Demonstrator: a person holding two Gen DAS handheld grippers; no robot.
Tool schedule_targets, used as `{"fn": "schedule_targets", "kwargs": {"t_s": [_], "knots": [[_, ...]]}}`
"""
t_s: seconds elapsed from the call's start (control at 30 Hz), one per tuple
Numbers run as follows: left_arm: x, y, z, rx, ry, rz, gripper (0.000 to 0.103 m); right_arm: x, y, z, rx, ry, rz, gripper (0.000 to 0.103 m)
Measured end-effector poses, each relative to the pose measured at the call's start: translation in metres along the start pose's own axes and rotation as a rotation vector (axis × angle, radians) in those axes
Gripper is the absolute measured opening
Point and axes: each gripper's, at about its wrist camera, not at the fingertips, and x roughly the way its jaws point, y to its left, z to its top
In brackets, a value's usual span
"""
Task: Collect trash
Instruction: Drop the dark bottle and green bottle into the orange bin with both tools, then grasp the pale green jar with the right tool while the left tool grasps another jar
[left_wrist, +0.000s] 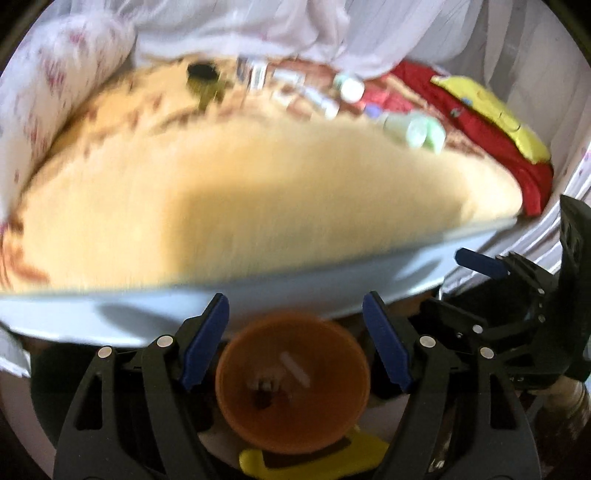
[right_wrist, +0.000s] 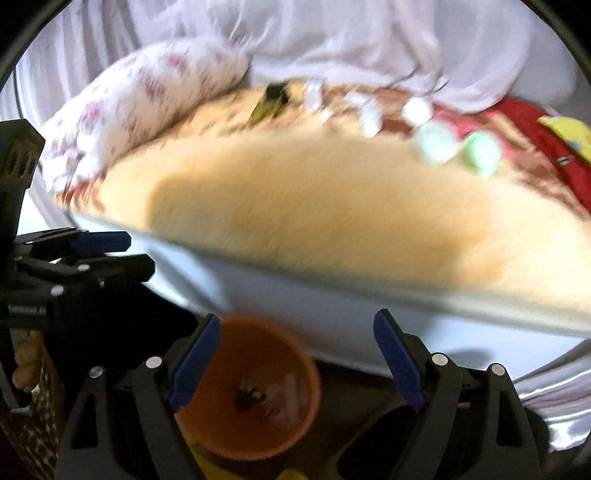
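An orange bin (left_wrist: 295, 384) stands on the floor below the bed edge, with a few bits of trash at its bottom; it also shows in the right wrist view (right_wrist: 255, 391). My left gripper (left_wrist: 295, 343) is open and empty just above the bin. My right gripper (right_wrist: 295, 365) is open and empty, the bin under its left finger. Far across the bed lie scattered trash items: green and white cups (left_wrist: 417, 129), small white wrappers (left_wrist: 258, 74) and a dark bottle (left_wrist: 203, 79). The cups (right_wrist: 458, 147) and bottle (right_wrist: 271, 99) also show in the right wrist view. Both views are blurred.
A tan blanket (left_wrist: 258, 192) covers the bed, which has a pale blue side (left_wrist: 184, 306). A floral pillow (right_wrist: 147, 103) lies at the far left, red and yellow cloth (left_wrist: 487, 122) at the far right, white curtains (right_wrist: 332, 37) behind. A yellow object (left_wrist: 314, 461) lies beside the bin.
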Motion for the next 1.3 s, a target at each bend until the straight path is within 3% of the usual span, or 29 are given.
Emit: {"fn": "schedule_targets", "kwargs": {"t_s": [0.23,0.37,0.57,0.73,0.87,0.93,0.97,1.1,1.3], "knots": [[-0.001,-0.032,0.025,0.051,-0.073,0.001,0.073,-0.032,-0.069,0.066,0.049,-0.186,-0.176,0.084],[0.005,-0.045,0.026,0.073,-0.073,-0.002,0.073,-0.014,-0.124,0.119,0.156,-0.192,-0.25,0.084],[0.01,-0.048,0.026,0.089,-0.069,0.006,0.073,0.041,-0.168,0.171,0.223,-0.099,-0.334,0.083],[0.016,-0.042,0.027,0.066,-0.058,0.007,0.073,0.068,-0.182,0.18,0.247,-0.016,-0.339,0.082],[0.021,-0.038,0.027,0.057,-0.046,0.001,0.073,0.087,-0.195,0.181,0.296,0.064,-0.291,0.066],[0.022,-0.039,0.028,0.063,-0.045,0.002,0.073,0.096,-0.201,0.178,0.33,0.113,-0.261,0.051],[0.022,-0.04,0.028,0.065,-0.045,0.002,0.073,0.101,-0.205,0.174,0.347,0.133,-0.243,0.05],[0.026,-0.043,0.032,0.067,-0.042,0.001,0.073,0.09,-0.209,0.168,0.369,0.082,-0.202,0.049],[0.036,-0.066,0.067,0.066,-0.07,-0.055,0.073,0.035,-0.19,0.154,0.32,-0.089,-0.233,0.048]]}}
